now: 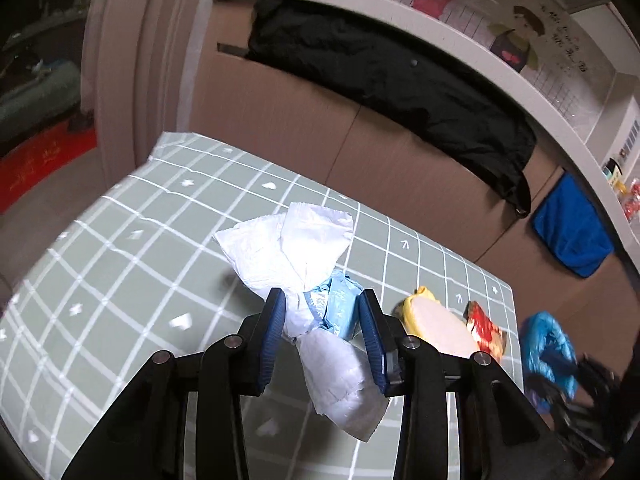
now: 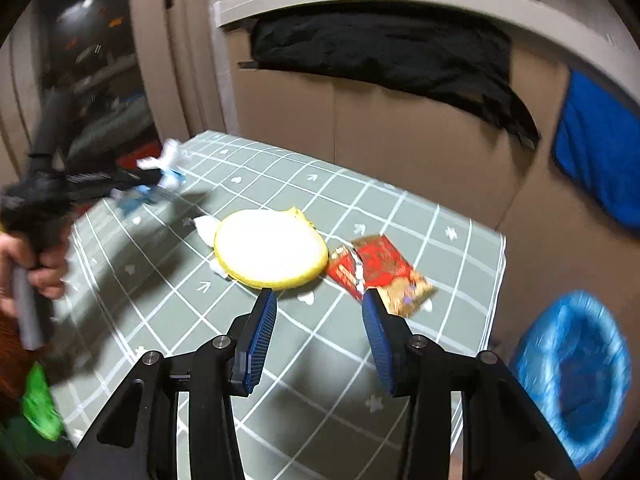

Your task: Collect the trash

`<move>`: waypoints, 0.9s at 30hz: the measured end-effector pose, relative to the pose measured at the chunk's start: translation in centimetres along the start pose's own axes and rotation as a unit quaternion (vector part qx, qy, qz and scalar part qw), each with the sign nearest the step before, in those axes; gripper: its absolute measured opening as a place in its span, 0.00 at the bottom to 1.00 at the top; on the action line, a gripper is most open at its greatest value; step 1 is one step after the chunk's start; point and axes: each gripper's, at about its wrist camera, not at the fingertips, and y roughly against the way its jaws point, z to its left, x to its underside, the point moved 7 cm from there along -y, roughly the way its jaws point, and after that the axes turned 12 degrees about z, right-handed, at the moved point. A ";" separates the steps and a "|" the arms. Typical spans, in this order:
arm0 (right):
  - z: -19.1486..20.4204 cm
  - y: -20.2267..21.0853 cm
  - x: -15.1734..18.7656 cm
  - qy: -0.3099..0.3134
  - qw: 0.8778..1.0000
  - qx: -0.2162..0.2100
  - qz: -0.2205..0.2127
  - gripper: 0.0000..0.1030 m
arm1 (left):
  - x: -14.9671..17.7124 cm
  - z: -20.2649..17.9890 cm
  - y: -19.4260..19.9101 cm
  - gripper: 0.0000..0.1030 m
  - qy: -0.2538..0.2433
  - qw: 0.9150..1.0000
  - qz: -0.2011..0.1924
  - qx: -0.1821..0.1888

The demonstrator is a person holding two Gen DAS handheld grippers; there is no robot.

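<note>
Left tongs (image 1: 322, 320) clamped on a bundle of trash: a white wrapper (image 1: 296, 248) twisted together with a pale blue packet (image 1: 340, 308), lifted clear of the bench (image 1: 120, 240). The bundle's long axis ran roughly along the fingers, flared end pointing away from me toward the cardboard wall, the other end hanging back under the pads.

Right tongs (image 2: 318, 320) stood open, holding nothing, low over the bench just short of the yellow peel (image 2: 272, 252) and the red snack wrapper (image 2: 376, 270), which lay side by side, touching (the wrapper's long axis slanting toward the near right corner).

Step in hand, as I judged it: carrying the first load. Next move called for swinging it right to the blue-lined bin (image 2: 572, 376) beyond the bench edge, then releasing above its mouth.
</note>
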 end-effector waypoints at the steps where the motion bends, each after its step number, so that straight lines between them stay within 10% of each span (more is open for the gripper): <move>1: 0.5 -0.3 -0.2 0.018 1.000 0.017 -0.001 0.41 | 0.4 0.3 0.4 0.38 -0.003 1.000 -0.001 -0.001; 10: -0.3 -4.6 -1.5 0.102 0.992 0.069 0.019 0.40 | 4.1 2.8 1.0 0.38 0.008 0.999 0.039 0.021; 22: -8.4 -11.0 -3.2 -0.018 0.991 -0.101 0.081 0.42 | 4.7 1.5 0.7 0.38 -0.007 0.998 0.050 0.024; 27: -5.5 -11.1 -2.0 0.031 0.988 -0.125 0.081 0.64 | 4.5 0.2 -0.3 0.38 -0.007 0.998 0.062 0.025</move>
